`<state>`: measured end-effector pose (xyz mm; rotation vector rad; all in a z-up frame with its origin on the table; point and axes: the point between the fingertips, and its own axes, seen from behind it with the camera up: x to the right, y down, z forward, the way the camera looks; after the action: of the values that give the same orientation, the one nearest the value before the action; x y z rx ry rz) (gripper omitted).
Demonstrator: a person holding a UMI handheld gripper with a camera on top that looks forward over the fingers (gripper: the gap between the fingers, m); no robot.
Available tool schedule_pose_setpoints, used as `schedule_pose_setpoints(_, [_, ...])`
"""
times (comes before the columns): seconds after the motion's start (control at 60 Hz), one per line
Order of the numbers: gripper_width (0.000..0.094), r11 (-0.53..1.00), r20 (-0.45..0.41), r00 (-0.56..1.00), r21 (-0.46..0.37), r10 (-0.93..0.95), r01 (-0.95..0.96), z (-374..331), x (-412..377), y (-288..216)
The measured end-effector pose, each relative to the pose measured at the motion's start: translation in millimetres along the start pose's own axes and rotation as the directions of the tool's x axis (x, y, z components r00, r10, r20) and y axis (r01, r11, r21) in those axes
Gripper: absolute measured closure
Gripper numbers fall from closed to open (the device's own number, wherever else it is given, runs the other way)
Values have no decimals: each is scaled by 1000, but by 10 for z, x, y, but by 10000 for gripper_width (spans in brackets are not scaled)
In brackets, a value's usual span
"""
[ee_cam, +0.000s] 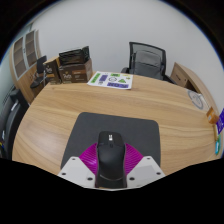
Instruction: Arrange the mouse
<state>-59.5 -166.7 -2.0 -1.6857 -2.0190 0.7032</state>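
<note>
Black mouse point(109, 155) is seen between the two fingers of the gripper point(110, 168), its nose toward 12 o'clock, its tail end low between the purple pads point(91, 158). Both pads appear pressed to its flanks at 9 and 3 o'clock; the gripper is judged narrow and closed on the mouse. Whether the mouse is lifted or resting cannot be told for certain; it lies over the near edge of a dark grey mouse mat point(110, 129).

The mat is laid on a wooden table point(150, 100), extending from the mouse toward 12 o'clock. Farther out at 12 o'clock, a printed sheet point(110, 78) with green marks lies near the far table edge. Beyond it, a black office chair point(146, 60) stands at about 1 o'clock, and a desk with dark equipment point(72, 65) at 11 o'clock. Small items at 3 o'clock on the table edge are too small to identify.

Step judged in hand: carrying or placing, with the mouse gripped over the mat. Next move calls for the mouse to be brought squarely onto the mat, set flat, nose kept straight, then the fingers eased apart without nudging it sideways.
</note>
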Motion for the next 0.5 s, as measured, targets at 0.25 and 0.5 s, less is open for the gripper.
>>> schedule_pose_setpoints(0.25, [365, 1000, -31, 999, -12, 8, -9, 8, 46, 45])
schedule_pose_setpoints(0.5, [81, 996, -48, 995, 5, 88, -88, -910, 281, -167])
